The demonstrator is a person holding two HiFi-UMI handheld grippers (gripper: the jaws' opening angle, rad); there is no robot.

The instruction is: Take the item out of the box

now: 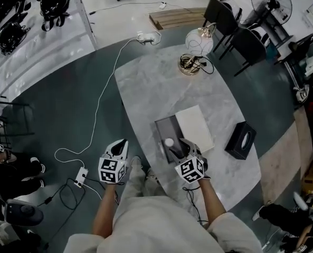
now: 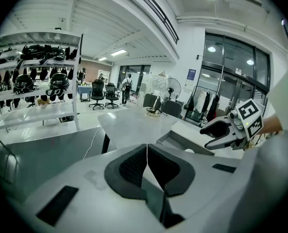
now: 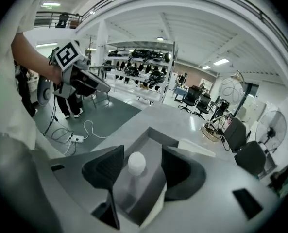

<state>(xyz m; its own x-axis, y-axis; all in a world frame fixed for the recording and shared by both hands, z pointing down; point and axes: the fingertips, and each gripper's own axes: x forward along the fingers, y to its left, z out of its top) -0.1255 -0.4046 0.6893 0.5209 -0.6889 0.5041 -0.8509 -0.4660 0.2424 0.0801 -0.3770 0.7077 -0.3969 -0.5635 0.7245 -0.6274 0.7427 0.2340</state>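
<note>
A dark open box (image 1: 166,126) stands on the marble table (image 1: 156,83), with its white lid (image 1: 195,127) lying beside it on the right. Inside the box stands a clear bottle with a round white cap (image 1: 169,142) (image 3: 136,163). My right gripper (image 1: 176,146) (image 3: 143,150) is open over the box, its two pads on either side of the cap with a gap on each side. My left gripper (image 1: 121,143) (image 2: 146,152) hangs off the table's left edge, shut on nothing. The right gripper (image 2: 222,132) shows in the left gripper view.
A black tissue box (image 1: 240,139) sits right of the lid. A glass globe lamp (image 1: 198,42) on a gold base stands at the table's far end. Cables and a power strip (image 1: 81,177) lie on the floor at left. Chairs (image 1: 235,30) stand behind.
</note>
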